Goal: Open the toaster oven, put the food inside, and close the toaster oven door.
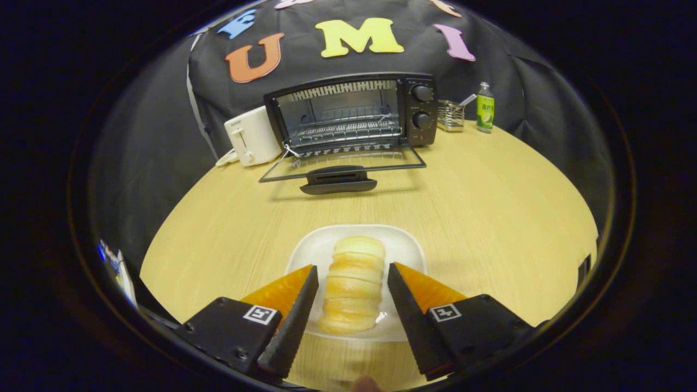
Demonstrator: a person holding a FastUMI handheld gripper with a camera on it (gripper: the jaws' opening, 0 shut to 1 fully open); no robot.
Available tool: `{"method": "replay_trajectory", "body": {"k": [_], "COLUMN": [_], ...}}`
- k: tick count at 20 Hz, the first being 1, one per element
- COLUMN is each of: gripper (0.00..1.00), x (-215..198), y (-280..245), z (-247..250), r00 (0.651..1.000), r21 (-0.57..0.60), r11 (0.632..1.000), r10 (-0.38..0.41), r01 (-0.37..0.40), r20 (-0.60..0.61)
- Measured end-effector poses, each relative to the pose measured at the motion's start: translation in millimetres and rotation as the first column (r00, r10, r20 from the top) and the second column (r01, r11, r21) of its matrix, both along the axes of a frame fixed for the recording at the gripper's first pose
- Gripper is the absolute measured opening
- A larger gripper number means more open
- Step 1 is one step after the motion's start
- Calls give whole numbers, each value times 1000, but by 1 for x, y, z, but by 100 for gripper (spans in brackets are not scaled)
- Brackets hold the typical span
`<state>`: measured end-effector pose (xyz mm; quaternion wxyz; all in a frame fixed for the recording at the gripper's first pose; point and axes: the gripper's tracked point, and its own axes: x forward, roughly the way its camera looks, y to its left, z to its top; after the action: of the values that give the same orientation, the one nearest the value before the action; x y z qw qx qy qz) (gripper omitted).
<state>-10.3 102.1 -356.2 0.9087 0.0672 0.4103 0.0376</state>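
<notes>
Black two-finger gripper [353, 272] spread, fingers either side of a pale ridged bread roll [353, 284] without pressing it, roll on a white square plate [405, 245] near the wooden table's [490, 218] front edge, black toaster oven [351, 111] at the back edge, glass door [342, 163] folded down

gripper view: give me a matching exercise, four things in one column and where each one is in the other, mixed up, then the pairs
Things:
1. bread roll
2. toaster oven door
3. green bottle
4. white toaster

Places:
A. hanging open, flat over the table
B. beside the wire basket
C. on the white plate, between the open gripper fingers
D. against the toaster oven, on the side away from its knobs

Pairs: 1-C, 2-A, 3-B, 4-D
</notes>
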Motion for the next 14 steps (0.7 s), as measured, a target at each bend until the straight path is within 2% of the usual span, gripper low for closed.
{"method": "replay_trajectory", "body": {"k": [2,7,11,14], "gripper": [83,57,39,35], "x": [3,6,6,16], "y": [-2,-6,1,2], "z": [-3,-7,-2,28], "r00": [1000,999,997,995], "r21": [-10,22,133,207], "r11": [1000,999,988,975], "r10": [-11,-38,-72,-91], "r01": [11,38,74,82], "r20": [3,-3,-21,32]}}
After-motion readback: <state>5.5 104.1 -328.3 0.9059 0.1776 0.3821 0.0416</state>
